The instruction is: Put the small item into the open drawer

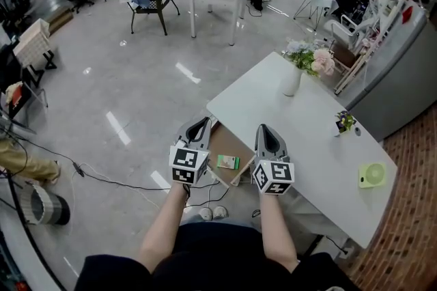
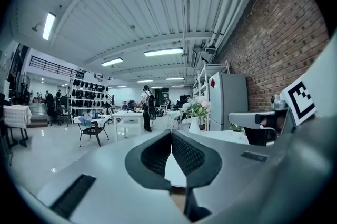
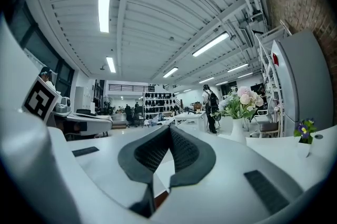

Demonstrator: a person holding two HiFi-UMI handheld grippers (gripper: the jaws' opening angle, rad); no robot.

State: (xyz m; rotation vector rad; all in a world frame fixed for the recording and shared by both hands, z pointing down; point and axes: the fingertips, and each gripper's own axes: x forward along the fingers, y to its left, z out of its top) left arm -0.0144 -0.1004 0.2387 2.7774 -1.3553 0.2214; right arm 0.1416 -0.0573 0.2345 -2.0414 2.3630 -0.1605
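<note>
Drawer (image 1: pixel 224 139) open at the end of a white table (image 1: pixel 307 126), seen from above. A small green item (image 1: pixel 228 162) lies inside the drawer, towards its front. The left claw (image 1: pixel 202 126) hovers at the drawer's left edge and the right claw (image 1: pixel 266 131) at its right. Both claws are pressed together, empty.

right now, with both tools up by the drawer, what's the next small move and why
Probably just draw both tools back from the table; nothing seems left to place. The green packet already lies inside the open drawer. The left tool and right tool are both shut with nothing between them.
</note>
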